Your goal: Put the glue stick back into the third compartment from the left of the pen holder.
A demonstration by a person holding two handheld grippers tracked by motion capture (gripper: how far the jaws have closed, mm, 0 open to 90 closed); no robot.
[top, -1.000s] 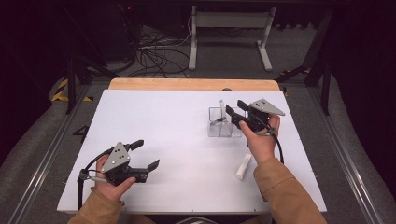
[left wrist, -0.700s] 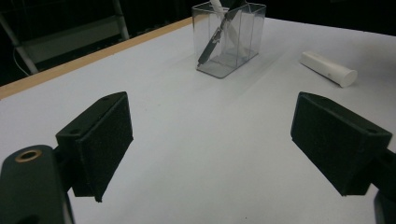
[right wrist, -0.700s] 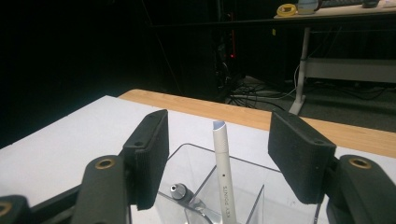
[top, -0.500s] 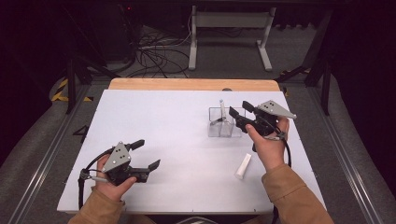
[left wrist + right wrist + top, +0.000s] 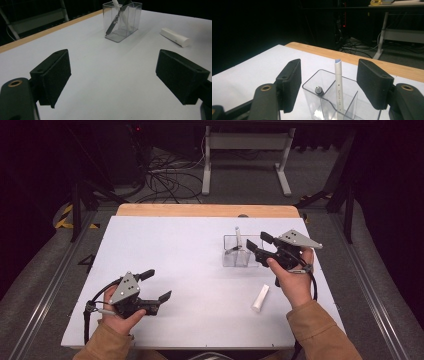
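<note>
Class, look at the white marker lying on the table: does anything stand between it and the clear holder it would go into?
Nothing visible does. The white marker lies on bare table in front of the clear holder. The right hand-held gripper, jaws just opening with nothing between them, hovers beside and above the holder, not between the two.

Right gripper (image 5: 256,244) jaws opening, empty.

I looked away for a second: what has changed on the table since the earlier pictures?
The right gripper has drawn back from the clear plastic pen holder toward the table's right edge and lifted a little; its jaws have just been opening, with nothing between them. The white pen and dark pen stand in the holder. The left gripper and the white cylindrical marker stayed put.
</note>
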